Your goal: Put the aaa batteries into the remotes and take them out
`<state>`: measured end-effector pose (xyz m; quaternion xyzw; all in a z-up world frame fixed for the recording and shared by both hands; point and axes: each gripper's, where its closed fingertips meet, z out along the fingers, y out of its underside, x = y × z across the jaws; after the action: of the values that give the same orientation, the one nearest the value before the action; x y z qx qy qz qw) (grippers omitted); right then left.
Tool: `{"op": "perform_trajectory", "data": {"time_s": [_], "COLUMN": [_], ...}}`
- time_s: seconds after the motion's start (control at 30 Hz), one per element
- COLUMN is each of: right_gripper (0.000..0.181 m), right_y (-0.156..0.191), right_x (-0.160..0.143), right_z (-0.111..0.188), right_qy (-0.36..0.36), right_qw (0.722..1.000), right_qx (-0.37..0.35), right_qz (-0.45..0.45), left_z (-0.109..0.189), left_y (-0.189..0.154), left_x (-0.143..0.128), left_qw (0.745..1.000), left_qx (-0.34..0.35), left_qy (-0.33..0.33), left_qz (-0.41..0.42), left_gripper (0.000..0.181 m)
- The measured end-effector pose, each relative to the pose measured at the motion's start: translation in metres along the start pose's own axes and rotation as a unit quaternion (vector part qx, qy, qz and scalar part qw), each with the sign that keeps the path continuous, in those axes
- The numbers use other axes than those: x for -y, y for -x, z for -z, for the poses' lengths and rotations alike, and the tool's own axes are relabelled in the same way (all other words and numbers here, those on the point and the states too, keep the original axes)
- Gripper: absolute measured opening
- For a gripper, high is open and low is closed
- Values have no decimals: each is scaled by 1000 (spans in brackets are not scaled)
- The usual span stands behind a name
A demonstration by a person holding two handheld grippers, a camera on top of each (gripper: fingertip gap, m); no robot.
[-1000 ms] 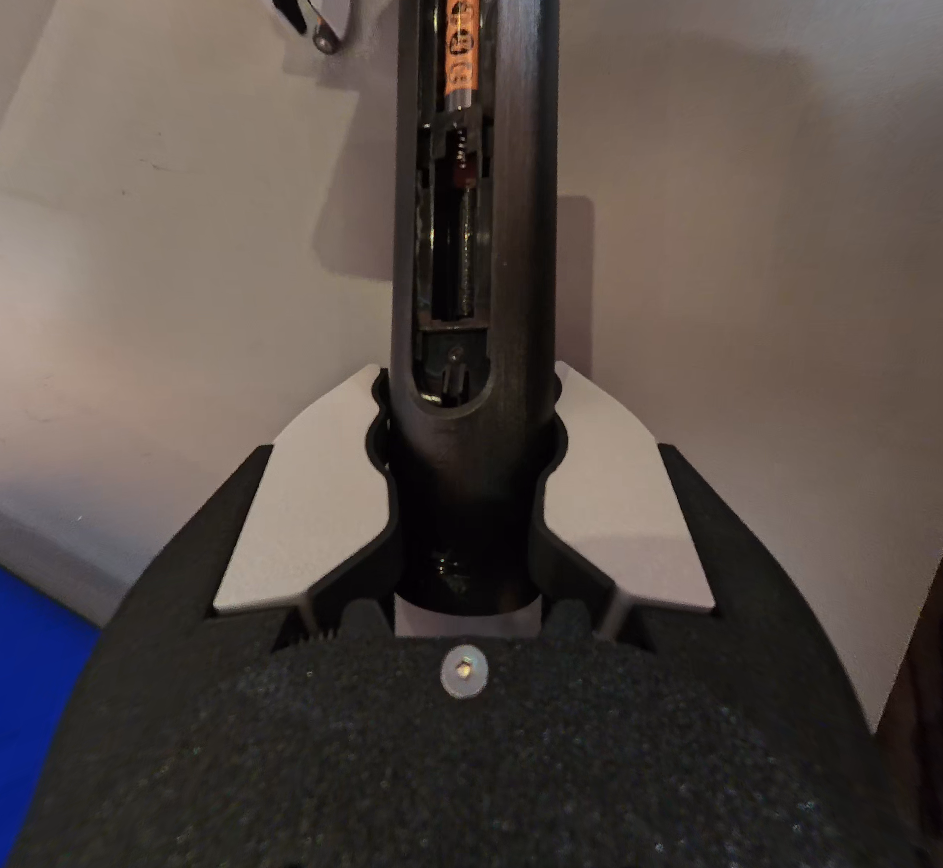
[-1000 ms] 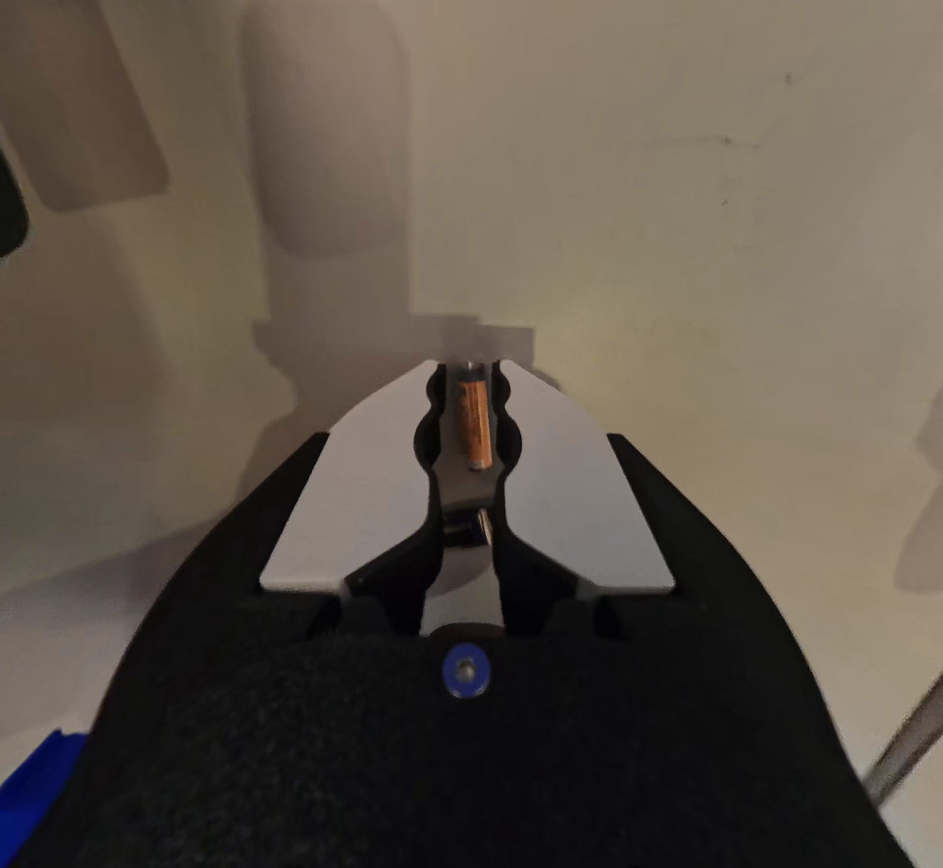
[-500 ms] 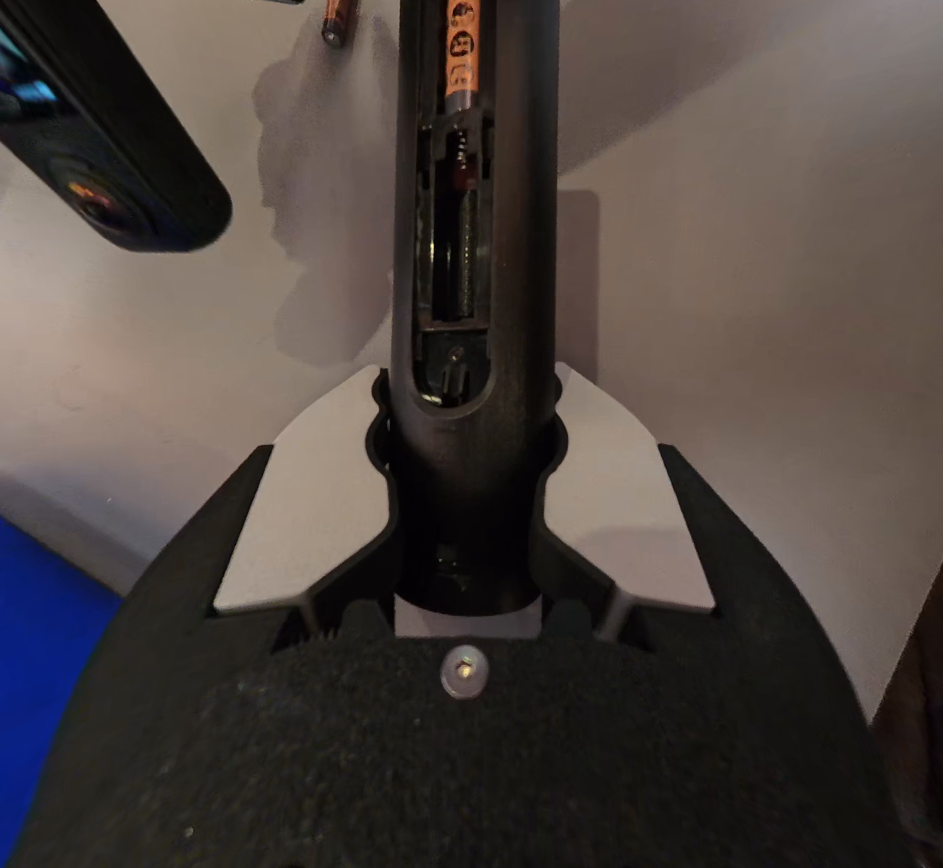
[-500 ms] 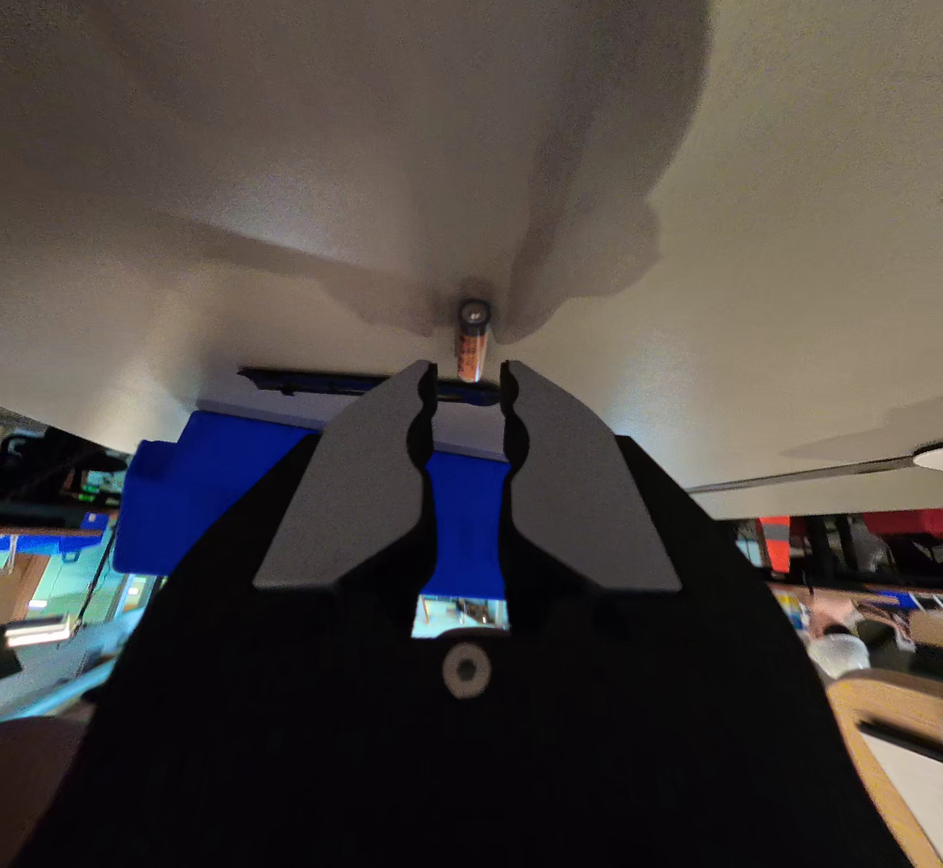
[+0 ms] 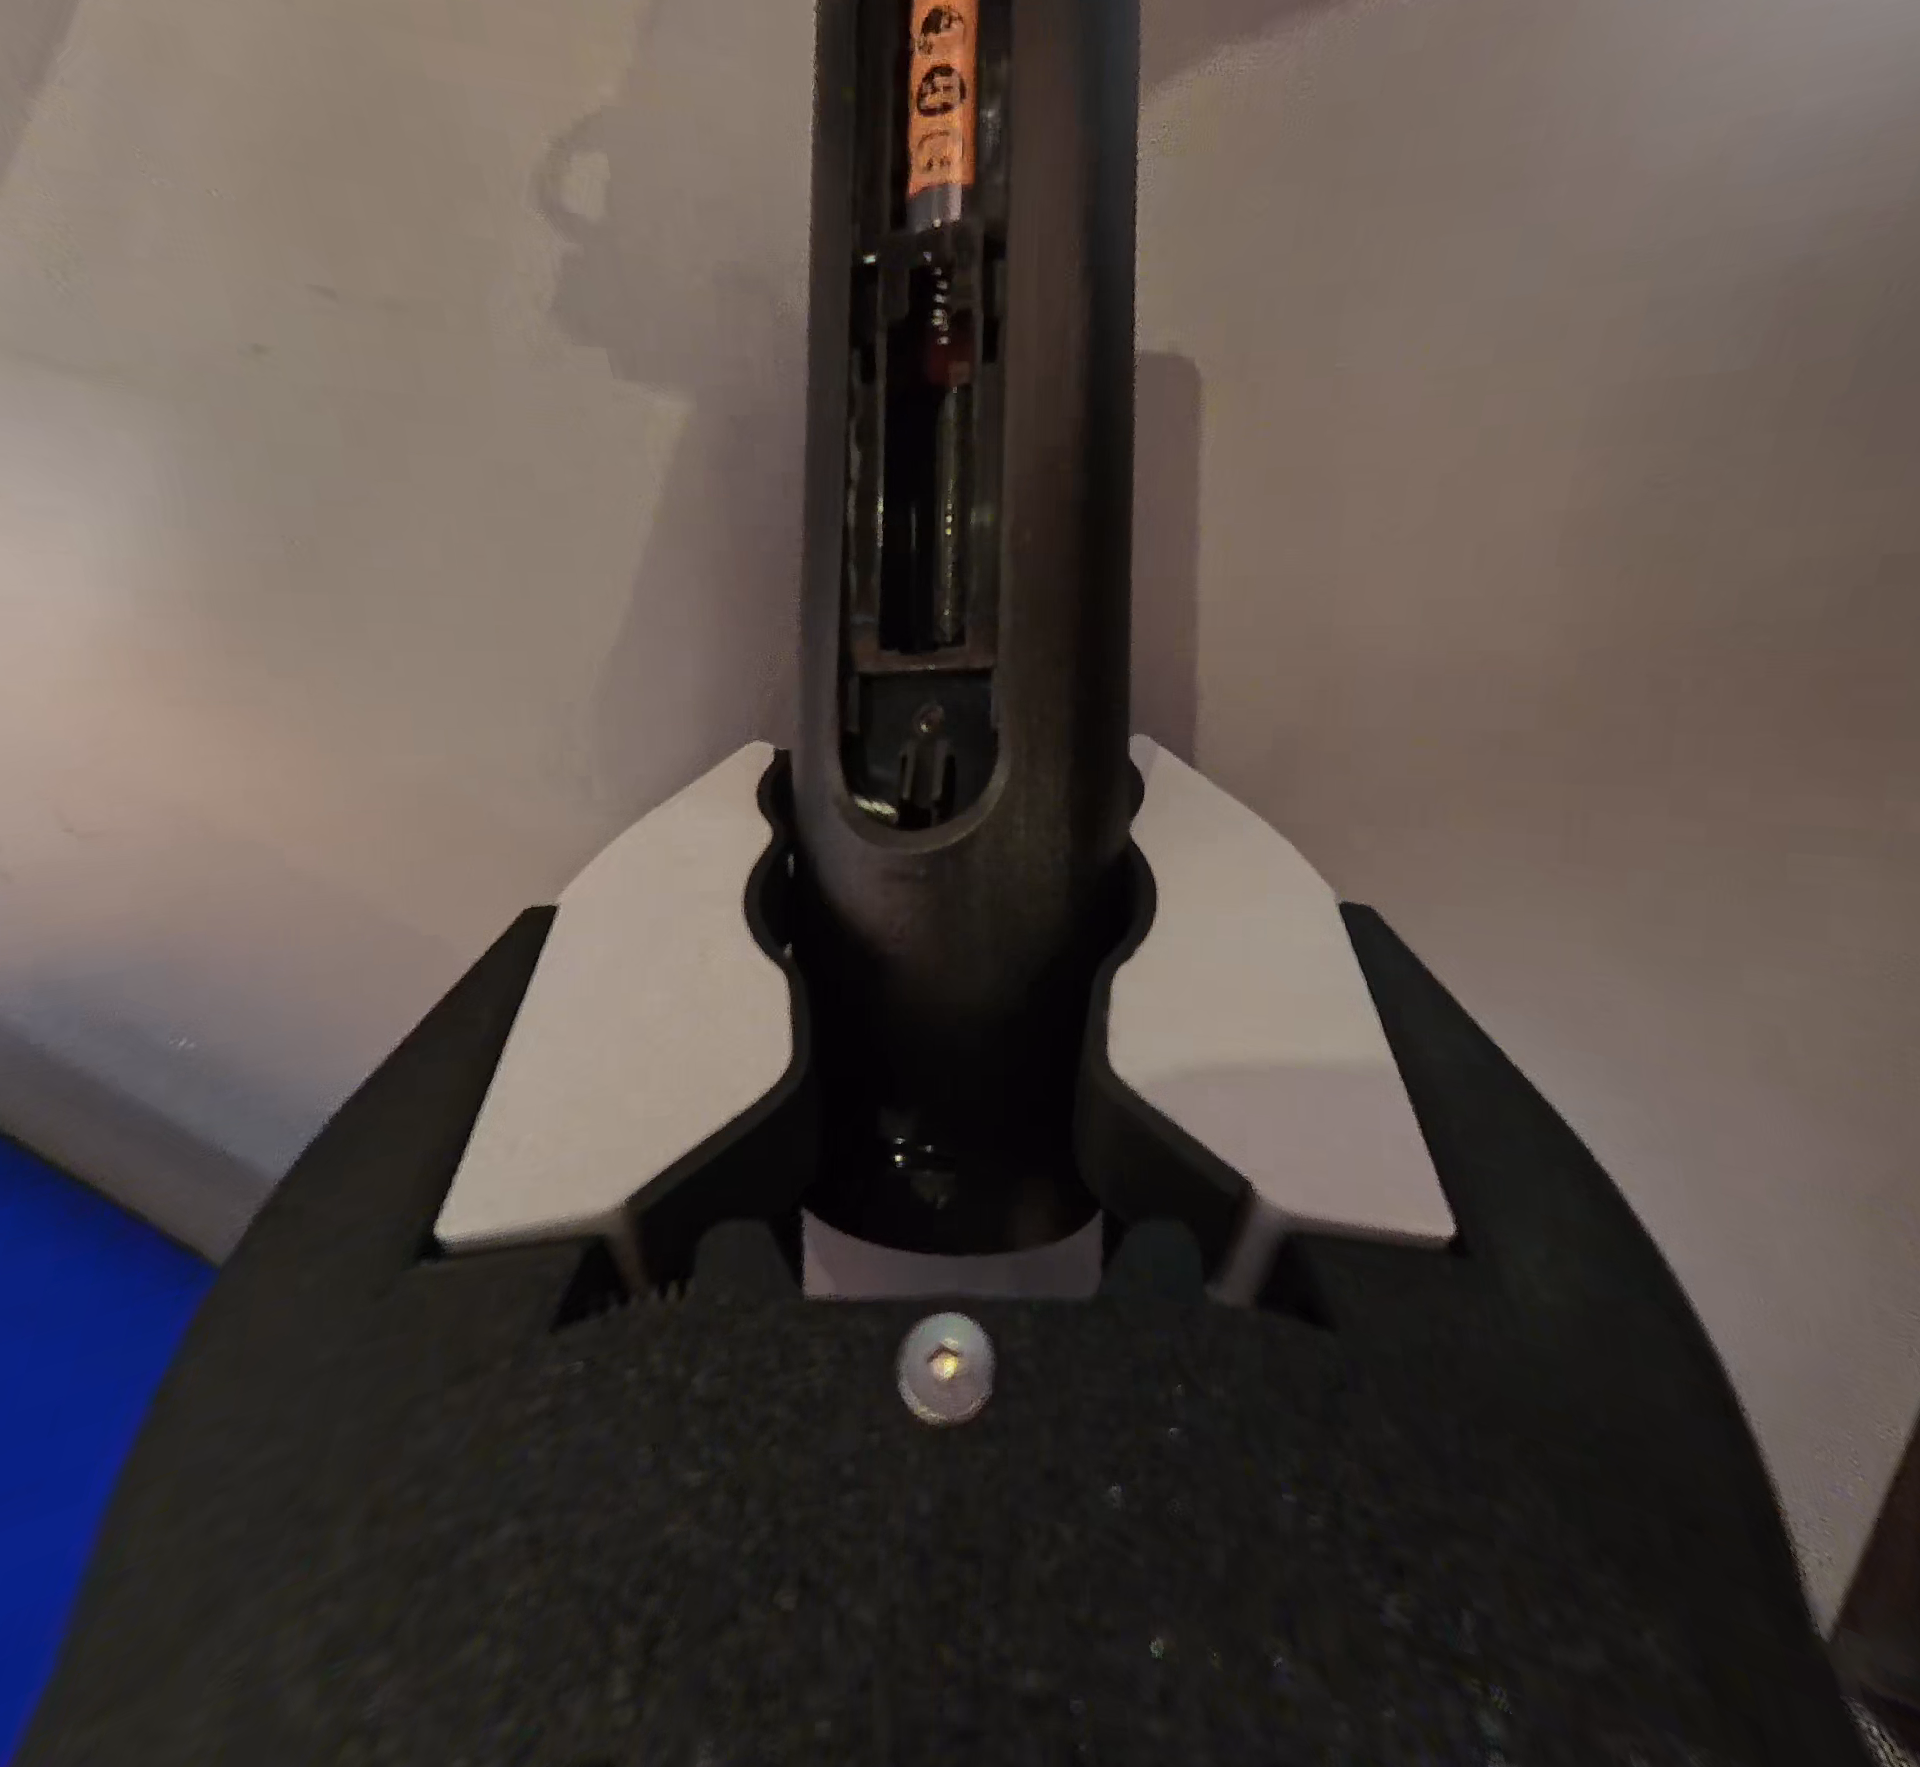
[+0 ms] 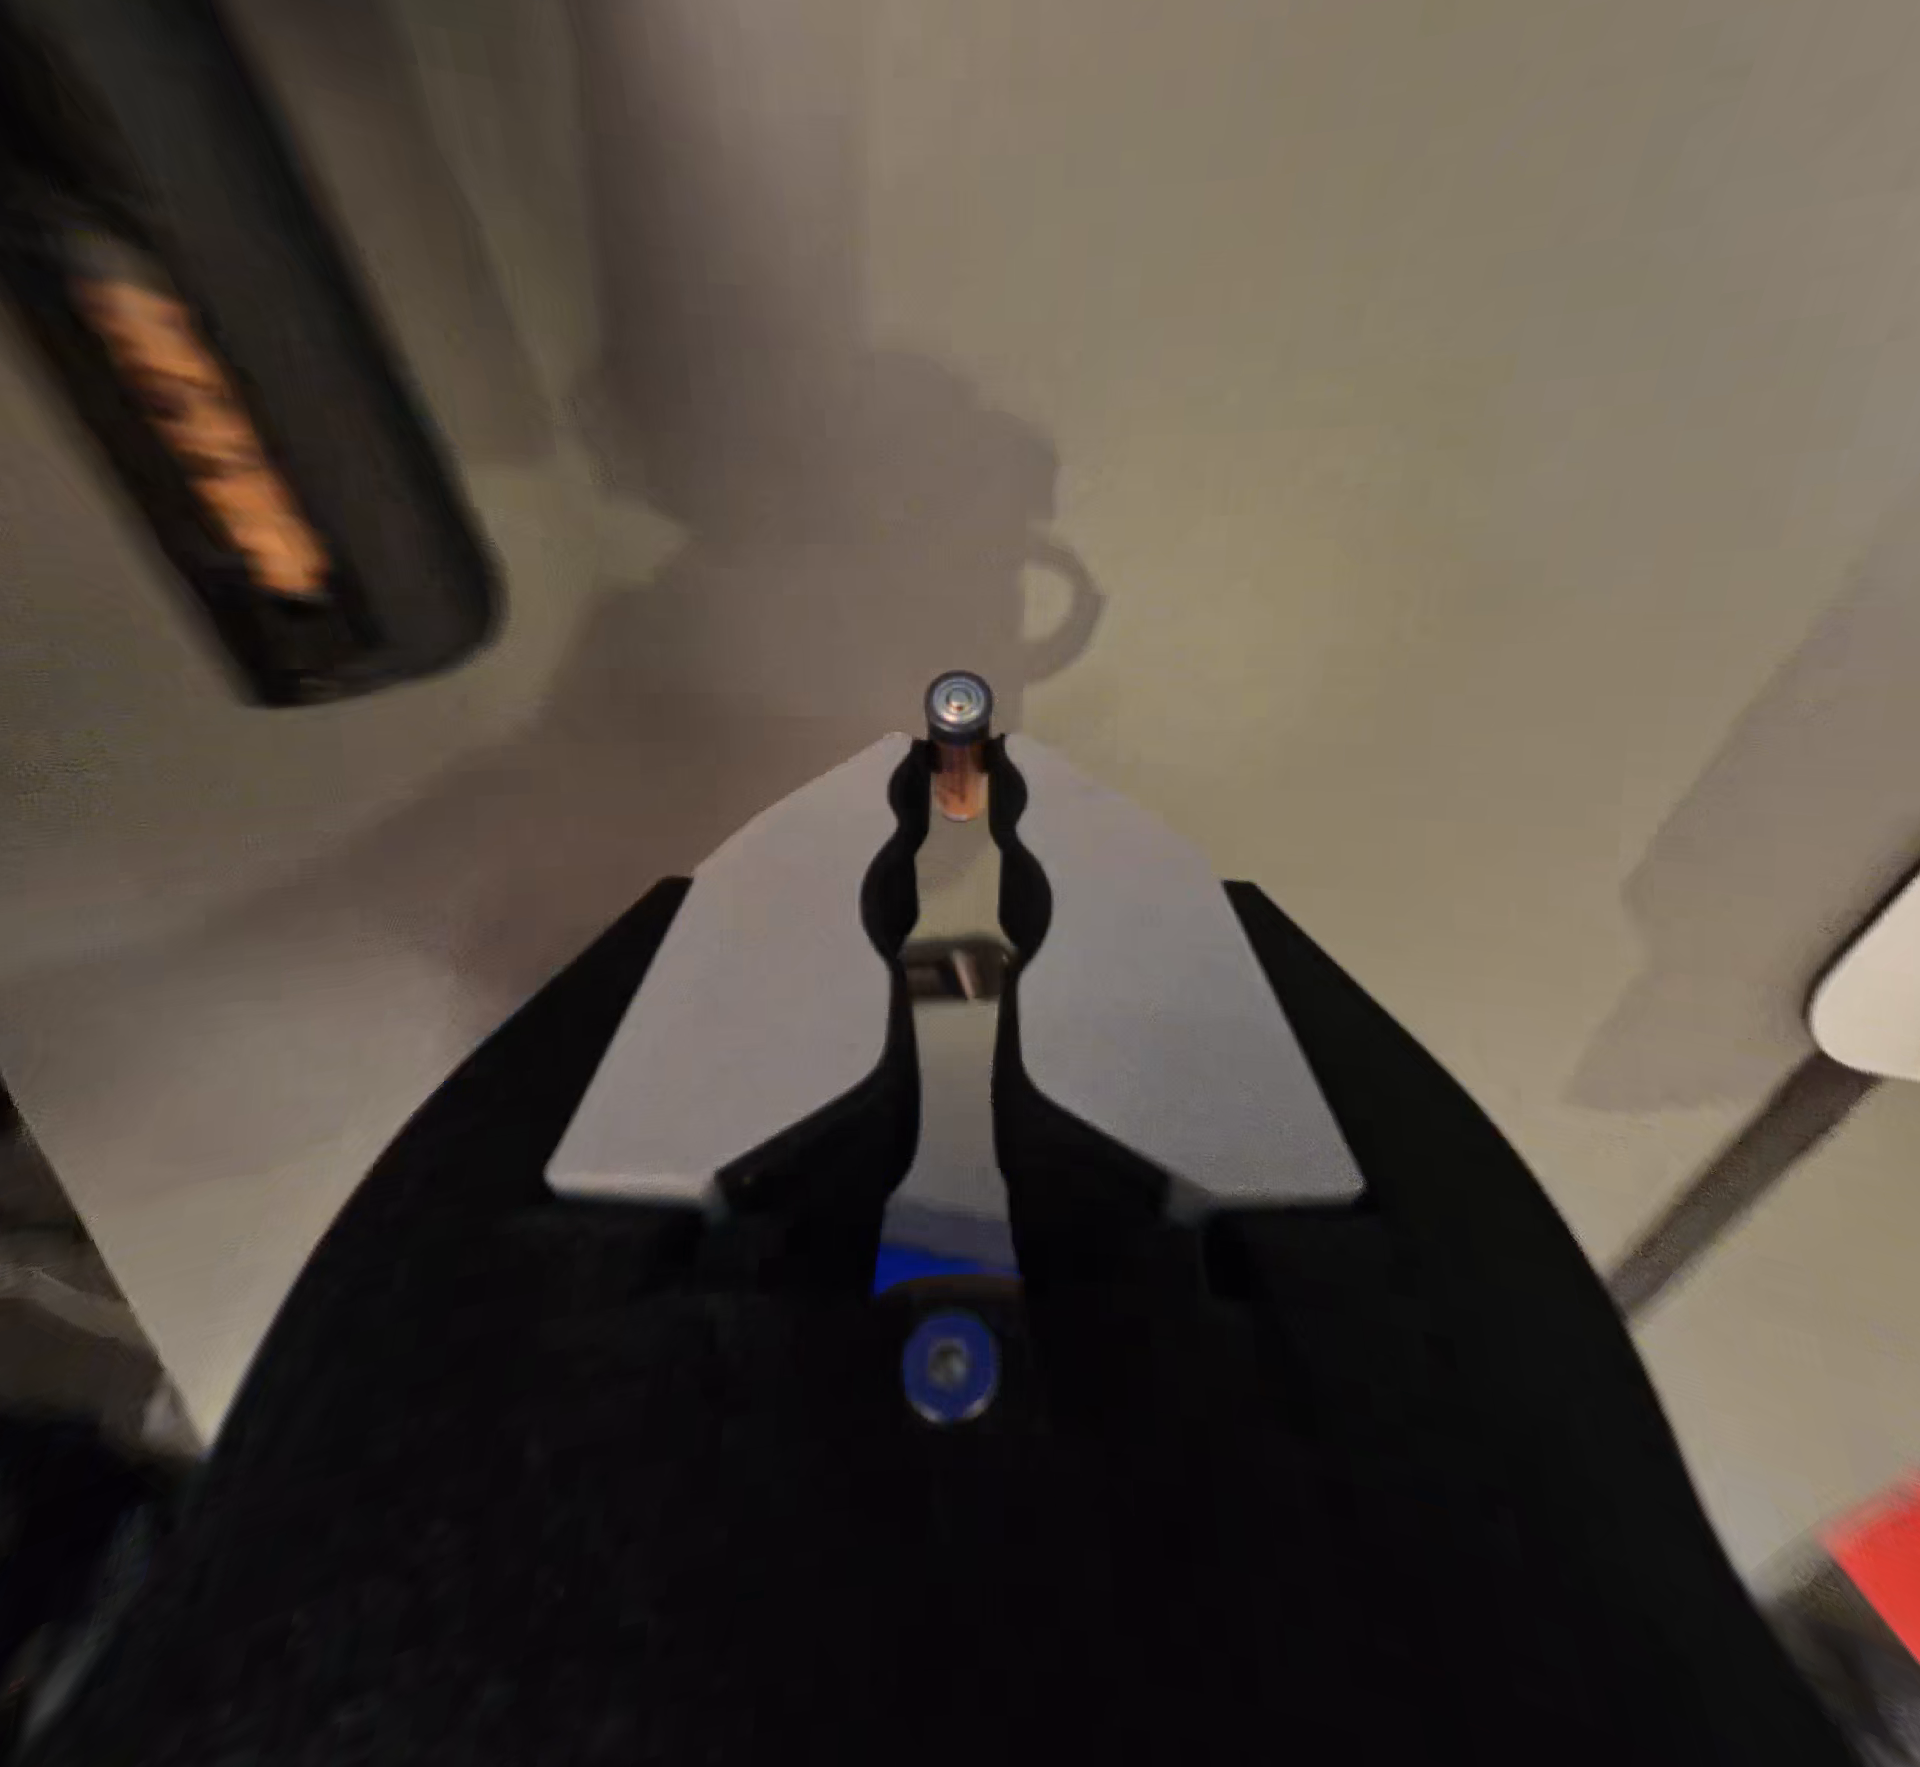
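Note:
My left gripper (image 5: 951, 782) is shut on a long black remote (image 5: 1060, 470) that points away from me over the white table, its battery bay open and facing up. One orange battery (image 5: 943, 55) sits in the far slot of the bay; the near slot (image 5: 930, 512) holds none. My right gripper (image 6: 958, 751) is shut on a second orange battery (image 6: 958, 715) held at its tips, end-on toward the camera. The remote shows blurred at the upper left of the right wrist view (image 6: 239, 429), apart from that battery.
White tabletop (image 5: 364, 470) lies under both grippers. A blue patch (image 5: 83, 1322) shows at the lower left of the left wrist view. A white object (image 6: 1870, 979) sits at the right edge of the right wrist view, a red patch (image 6: 1881, 1561) below it. The white object (image 6: 1870, 979) is closer to my right gripper, around 25 cm from its tips; the left tips are 40 cm off.
My right gripper swung back down toward the table with the battery and left the left wrist view. The remote now shows at its upper left. The left gripper and remote barely moved.

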<state>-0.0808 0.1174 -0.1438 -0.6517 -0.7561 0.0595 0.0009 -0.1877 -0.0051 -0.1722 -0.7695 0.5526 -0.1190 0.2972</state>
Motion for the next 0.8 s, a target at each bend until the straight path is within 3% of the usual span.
{"op": "perform_trajectory", "data": {"time_s": [0.13, 0.27, 0.63, 0.8], "right_gripper": [10, 10, 10, 10], "right_y": [27, 60, 87, 90], "right_x": [42, 66, 65, 50], "right_z": [54, 78, 39, 27], "right_qy": [-231, -326, -256, -180], "right_qw": [971, 936, 957, 977], "right_qx": [55, 130, 139, 112], "right_qz": [-31, -29, -14, 3], "left_z": [-2, -9, -23, -26], "left_y": [13, 20, 17, 12], "left_x": [6, 18, 43, 47], "left_qw": [1000, 999, 996, 996], "left_qx": [-2, -8, -14, -17], "left_qy": [-1, 5, 21, 19], "left_qz": [-9, -40, -89, -89], "left_gripper": [57, 57, 57, 57]}}
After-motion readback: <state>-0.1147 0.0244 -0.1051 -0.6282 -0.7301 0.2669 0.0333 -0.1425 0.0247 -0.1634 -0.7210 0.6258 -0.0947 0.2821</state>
